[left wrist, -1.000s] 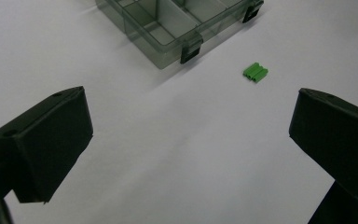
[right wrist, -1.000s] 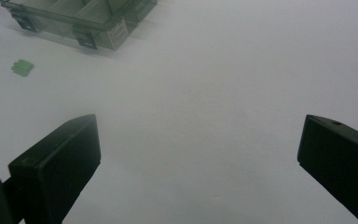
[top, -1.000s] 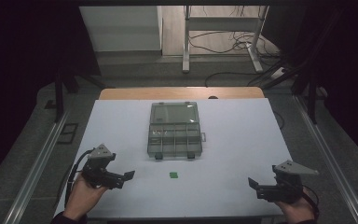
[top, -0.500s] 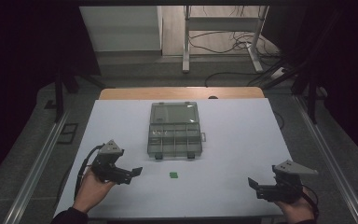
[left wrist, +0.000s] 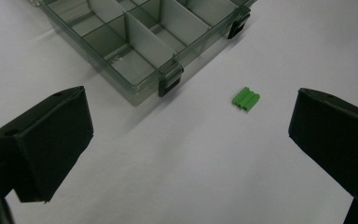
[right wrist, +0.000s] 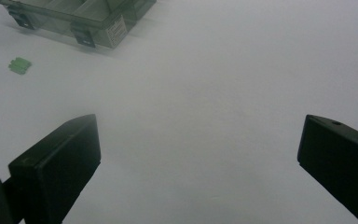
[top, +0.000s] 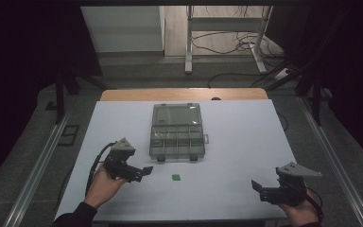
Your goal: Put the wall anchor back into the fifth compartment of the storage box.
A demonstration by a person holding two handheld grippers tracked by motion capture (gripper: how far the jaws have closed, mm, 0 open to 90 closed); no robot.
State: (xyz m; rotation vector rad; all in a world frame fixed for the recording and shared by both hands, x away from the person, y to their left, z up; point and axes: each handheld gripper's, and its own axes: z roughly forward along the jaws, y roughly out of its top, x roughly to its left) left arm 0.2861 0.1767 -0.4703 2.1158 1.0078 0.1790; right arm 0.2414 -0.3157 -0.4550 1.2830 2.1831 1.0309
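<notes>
Nearest the person, the right tongs (top: 261, 187) sit low over the front right part of the white table (top: 246, 137), held in a hand at the bottom edge. Their jaws stand spread wide in the right gripper view, with bare table between them and nothing gripped.

The left tongs (top: 144, 171) are a little farther in, toward the front left, gripped by the person's left hand (top: 103, 183), with a dark cable looping back from them. Their jaws are also spread wide and hold nothing.

Just beyond and to the right of the left tongs lies a small green ribbed block (left wrist: 245, 98), flat on the table. In the left gripper view it sits ahead of the open jaws, nearer the right one, and apart from both.

Past the block stands a clear plastic compartment box (top: 176, 137), lid thrown open toward the far side, with dark latches on its near edge. The block lies near the box's front edge without touching it. A small white label (right wrist: 116, 27) is stuck on the box's side wall; its print is too small to read.
</notes>
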